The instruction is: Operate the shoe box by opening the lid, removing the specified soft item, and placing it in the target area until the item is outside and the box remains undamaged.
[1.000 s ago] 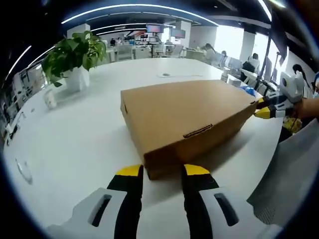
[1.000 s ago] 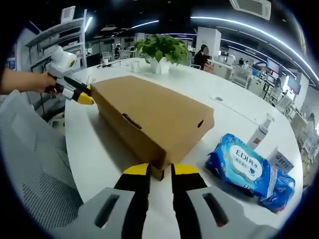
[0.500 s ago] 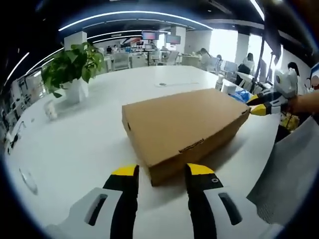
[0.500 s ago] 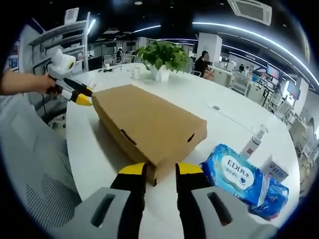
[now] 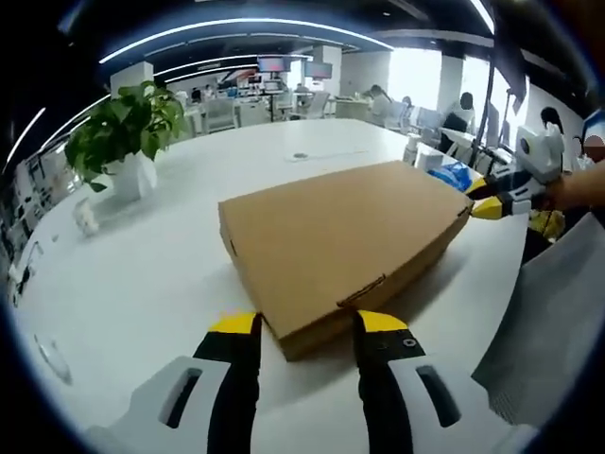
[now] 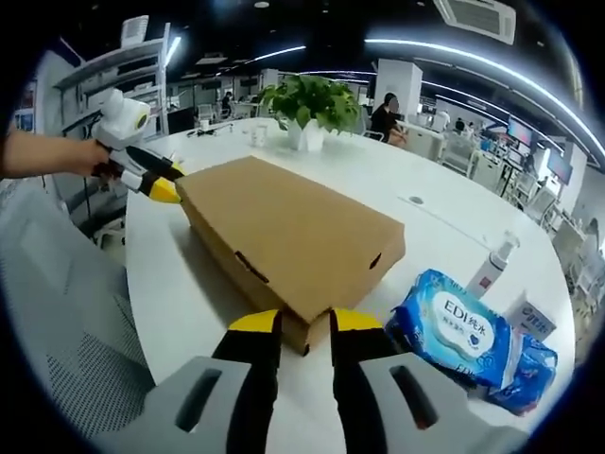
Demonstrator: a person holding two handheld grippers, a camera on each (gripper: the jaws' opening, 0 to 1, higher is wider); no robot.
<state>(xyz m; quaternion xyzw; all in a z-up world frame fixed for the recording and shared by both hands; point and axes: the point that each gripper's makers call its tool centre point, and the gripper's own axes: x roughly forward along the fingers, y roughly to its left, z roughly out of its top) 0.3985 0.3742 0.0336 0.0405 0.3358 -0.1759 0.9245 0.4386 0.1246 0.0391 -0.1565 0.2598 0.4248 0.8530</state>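
A flat brown cardboard shoe box (image 5: 350, 236) lies shut on the white table (image 5: 142, 274). My left gripper (image 5: 307, 326) is open, and its yellow-tipped jaws straddle the box's near corner. In the right gripper view the same box (image 6: 284, 232) runs away from me. My right gripper (image 6: 302, 323) is open there, one jaw on each side of the opposite corner. A hand holds each gripper at its end of the box: the right gripper (image 5: 492, 203) by the far right corner, the left gripper (image 6: 156, 184) by the far left corner. The box's contents are hidden.
A blue pack of wet wipes (image 6: 454, 326), a small spray bottle (image 6: 492, 265) and a little carton (image 6: 534, 317) lie right of the box. A potted plant (image 5: 128, 132) and a small cup (image 5: 87, 219) stand farther back. A grey mesh chair (image 6: 66, 312) is beside the table edge.
Both gripper views have shifted slightly and drawn a little closer to the box corners. The lid stays shut and the box lies in the same place.
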